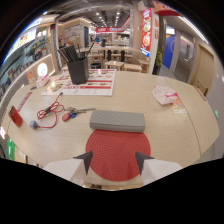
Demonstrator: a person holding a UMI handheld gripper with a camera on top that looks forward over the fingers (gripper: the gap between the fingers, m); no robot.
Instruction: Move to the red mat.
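nearly there, i judge: the red mat (118,154) lies low in the frame's center on the surface (165,125), my tongs (114,162) released and empty, tips over its near half; little travel remains.

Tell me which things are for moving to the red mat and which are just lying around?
For the job:
red mat
tongs, open, over the mat

Just lying around:
grey case, at the mat's far edge
scissors
red cable
black pen cup
paper menu
crumpled wrapper
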